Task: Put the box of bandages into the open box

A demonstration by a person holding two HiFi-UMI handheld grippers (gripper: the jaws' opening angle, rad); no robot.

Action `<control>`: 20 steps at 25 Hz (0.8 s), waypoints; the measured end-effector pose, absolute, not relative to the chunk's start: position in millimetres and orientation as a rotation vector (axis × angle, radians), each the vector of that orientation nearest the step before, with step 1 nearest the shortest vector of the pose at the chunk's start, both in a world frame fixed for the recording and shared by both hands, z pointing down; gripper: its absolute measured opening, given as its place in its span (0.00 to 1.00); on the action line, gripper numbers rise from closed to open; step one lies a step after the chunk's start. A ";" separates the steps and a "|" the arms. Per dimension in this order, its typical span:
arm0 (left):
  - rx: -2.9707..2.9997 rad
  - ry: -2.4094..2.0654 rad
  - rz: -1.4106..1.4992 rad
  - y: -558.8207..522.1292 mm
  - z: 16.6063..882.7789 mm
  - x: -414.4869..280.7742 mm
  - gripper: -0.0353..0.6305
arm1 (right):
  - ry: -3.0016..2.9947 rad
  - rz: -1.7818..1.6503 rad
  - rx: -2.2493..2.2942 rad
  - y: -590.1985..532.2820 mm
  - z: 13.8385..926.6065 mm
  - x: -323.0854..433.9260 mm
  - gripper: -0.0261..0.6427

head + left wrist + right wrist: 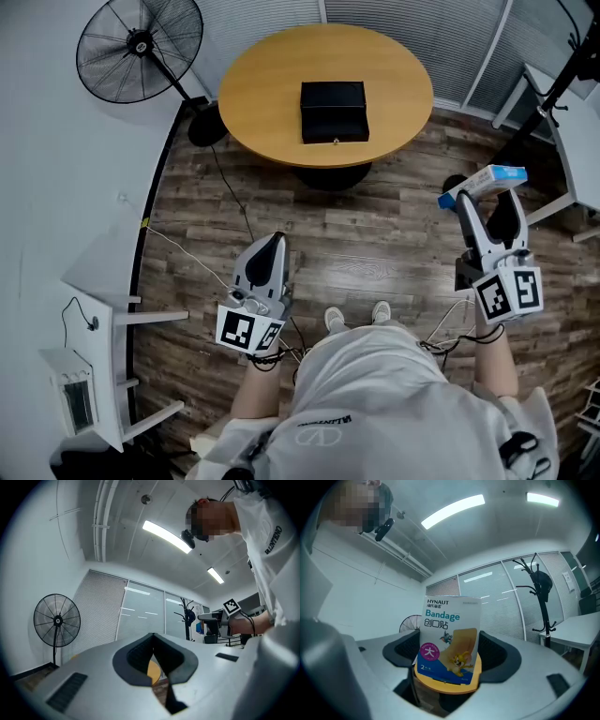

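Round tabletop (pixel 272 94): smooth light wood, satin. Black rectangular box (pixel 334 111): matt. Floor planks (pixel 375 244): dark wood grain, slight sheen. White-and-blue bandage box (pixel 451 618): glossy printed card. Left gripper (pixel 153 641) & right gripper (pixel 450 641): matt grey plastic, dark ribbed pads.

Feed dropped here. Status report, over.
Right gripper shut on bandage box. Left gripper shut, empty. Open box on table ahead, not yet reached. Nothing seen in the way.

A round wooden table (pixel 267 80) is seen standing on a dark wood-plank floor (pixel 375 244). An open black box (pixel 334 112) is set near the table's middle.
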State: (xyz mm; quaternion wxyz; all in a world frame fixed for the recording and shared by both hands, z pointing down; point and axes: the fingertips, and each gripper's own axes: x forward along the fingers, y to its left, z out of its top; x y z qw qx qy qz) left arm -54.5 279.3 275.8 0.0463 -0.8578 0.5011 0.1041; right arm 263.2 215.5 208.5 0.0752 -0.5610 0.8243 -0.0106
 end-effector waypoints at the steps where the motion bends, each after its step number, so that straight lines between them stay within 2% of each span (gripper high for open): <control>1: -2.621 1.532 0.320 280.0 276.9 -59.8 0.06 | 2.472 -0.031 -1.686 216.2 208.6 258.4 0.65; 7: -2.646 1.514 0.343 279.6 291.9 -122.3 0.06 | 2.470 -0.022 -1.720 220.6 217.0 196.5 0.65; 20: -2.685 1.468 0.327 267.3 292.5 -119.1 0.06 | 2.453 -0.051 -1.765 217.3 224.2 199.1 0.65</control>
